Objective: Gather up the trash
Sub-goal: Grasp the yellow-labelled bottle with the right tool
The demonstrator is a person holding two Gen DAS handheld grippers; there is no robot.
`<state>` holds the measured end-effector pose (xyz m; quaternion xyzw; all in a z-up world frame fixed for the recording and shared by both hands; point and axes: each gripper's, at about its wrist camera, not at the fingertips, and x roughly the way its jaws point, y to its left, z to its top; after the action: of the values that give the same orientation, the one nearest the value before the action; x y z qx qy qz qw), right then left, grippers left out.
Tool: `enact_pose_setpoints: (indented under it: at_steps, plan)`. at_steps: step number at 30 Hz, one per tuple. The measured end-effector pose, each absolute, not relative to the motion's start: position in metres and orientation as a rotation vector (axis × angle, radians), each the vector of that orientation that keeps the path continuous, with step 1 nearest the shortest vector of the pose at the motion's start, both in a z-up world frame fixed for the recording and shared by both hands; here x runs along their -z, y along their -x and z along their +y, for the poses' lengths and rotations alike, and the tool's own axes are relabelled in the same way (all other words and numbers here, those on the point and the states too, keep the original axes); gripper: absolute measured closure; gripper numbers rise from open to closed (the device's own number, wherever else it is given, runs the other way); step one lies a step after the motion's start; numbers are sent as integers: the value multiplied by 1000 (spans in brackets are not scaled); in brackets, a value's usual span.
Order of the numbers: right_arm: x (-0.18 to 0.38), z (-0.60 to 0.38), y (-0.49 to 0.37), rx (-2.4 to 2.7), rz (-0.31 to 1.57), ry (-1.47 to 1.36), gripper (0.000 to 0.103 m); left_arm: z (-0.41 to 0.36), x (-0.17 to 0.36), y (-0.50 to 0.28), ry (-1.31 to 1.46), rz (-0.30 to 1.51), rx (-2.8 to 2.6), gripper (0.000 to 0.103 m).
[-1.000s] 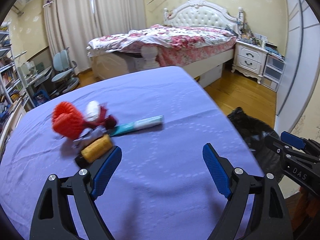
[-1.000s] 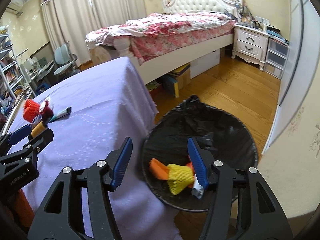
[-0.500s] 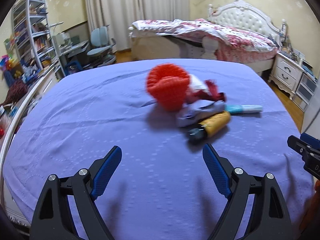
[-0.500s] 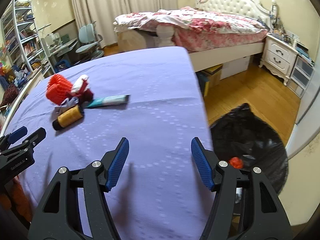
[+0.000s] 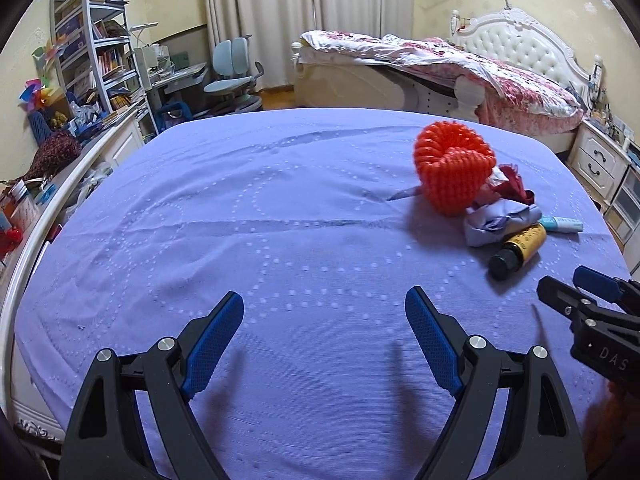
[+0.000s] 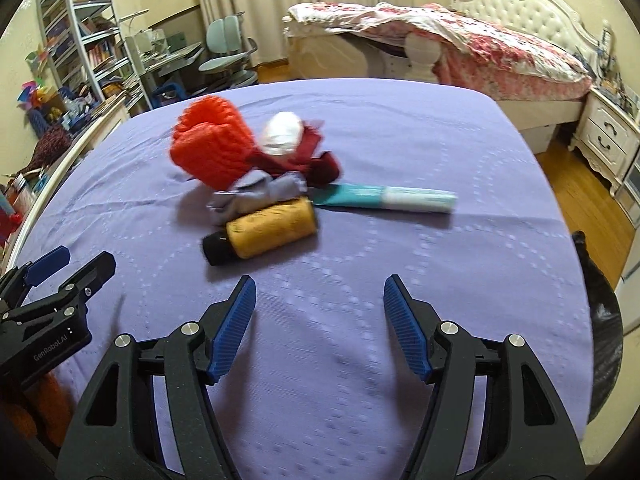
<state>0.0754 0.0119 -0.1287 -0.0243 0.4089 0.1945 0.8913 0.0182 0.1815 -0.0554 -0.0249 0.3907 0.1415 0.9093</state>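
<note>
A small heap of trash lies on the purple cloth [image 5: 280, 240]: an orange foam net [image 5: 452, 168] [image 6: 208, 148], a yellow bottle with a black cap [image 5: 518, 246] [image 6: 264, 230], a grey crumpled wrapper [image 6: 256, 194], dark red scraps with a white ball [image 6: 284, 132], and a teal-and-white tube [image 6: 384, 198]. My left gripper [image 5: 324, 332] hangs open over bare cloth, left of the heap. My right gripper [image 6: 320, 320] is empty, its jaws opening, just short of the yellow bottle. Each gripper's tip shows at the edge of the other's view.
A black bin bag [image 6: 600, 320] sits off the table's right edge. Behind stand a bed [image 5: 460, 64], a white nightstand [image 6: 608, 136], a desk with a chair [image 5: 232, 76], and bookshelves [image 5: 92, 40] on the left.
Both grippers have swung left, away from the bin and back over the table; the heap slid rightward in the left view and toward centre in the right view. The right jaws widened.
</note>
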Motion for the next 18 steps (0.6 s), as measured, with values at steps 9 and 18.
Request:
enact_pose_setpoints:
  at_steps: [9, 18]
  plan:
    - [126, 53, -83, -410, 841, 50, 36, 210, 56, -19, 79, 813, -324, 20]
    - [126, 46, -93, -327, 861, 42, 32, 207, 56, -18, 48, 803, -312, 20]
